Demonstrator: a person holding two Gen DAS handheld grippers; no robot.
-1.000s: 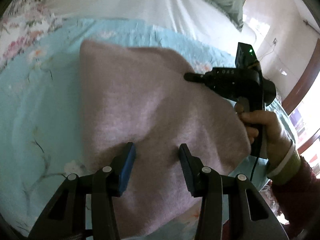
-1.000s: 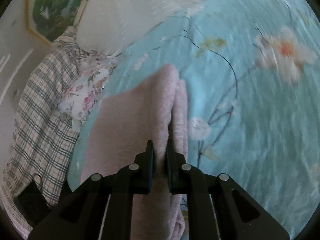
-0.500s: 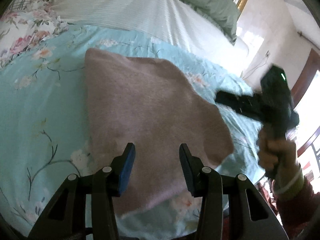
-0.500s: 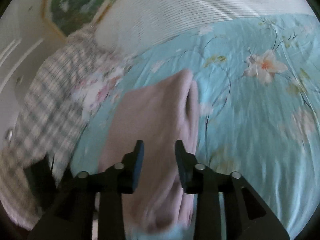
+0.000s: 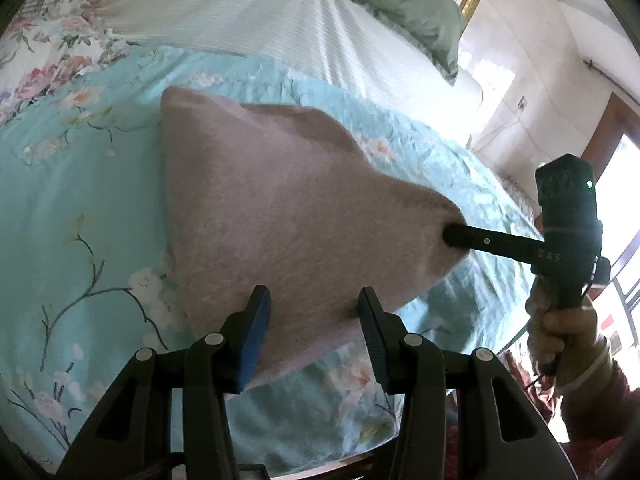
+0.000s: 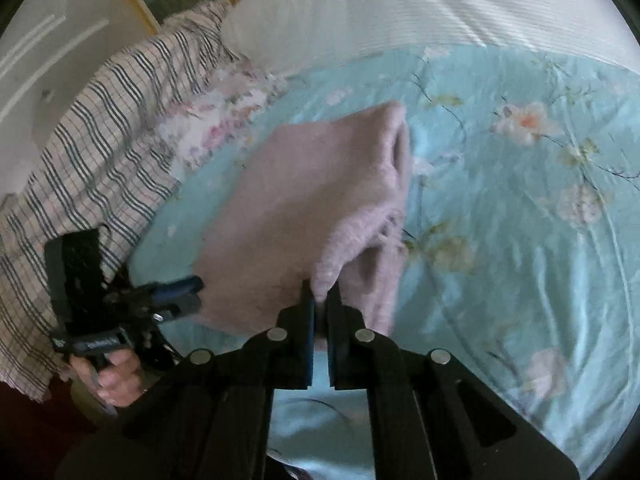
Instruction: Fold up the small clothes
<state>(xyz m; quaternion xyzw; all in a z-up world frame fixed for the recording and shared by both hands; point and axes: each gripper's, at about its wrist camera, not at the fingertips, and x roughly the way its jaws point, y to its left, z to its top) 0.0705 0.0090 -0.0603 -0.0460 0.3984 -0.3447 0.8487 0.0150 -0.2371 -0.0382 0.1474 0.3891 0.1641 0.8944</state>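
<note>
A pink fuzzy garment (image 5: 280, 216) lies folded on the light blue floral bedspread (image 5: 60, 200). My left gripper (image 5: 316, 332) is open, its jaws over the garment's near edge, holding nothing. My right gripper (image 6: 322, 304) is shut on the garment's right corner (image 6: 332, 256) and lifts it. In the left wrist view the right gripper (image 5: 452, 236) shows with its tip buried in that corner. In the right wrist view the left gripper (image 6: 180, 296) shows at the garment's (image 6: 304, 188) left edge.
A white striped quilt (image 5: 248, 12) and a green pillow (image 5: 396, 4) lie at the bed's far side. A checked cloth (image 6: 88, 152) and floral fabric (image 6: 216, 120) lie to the left. The bed's edge (image 5: 400, 440) is near me.
My right gripper was shut on the garment, opened and pulled away, and is shut on its right corner again, lifting it. My left gripper stayed open.
</note>
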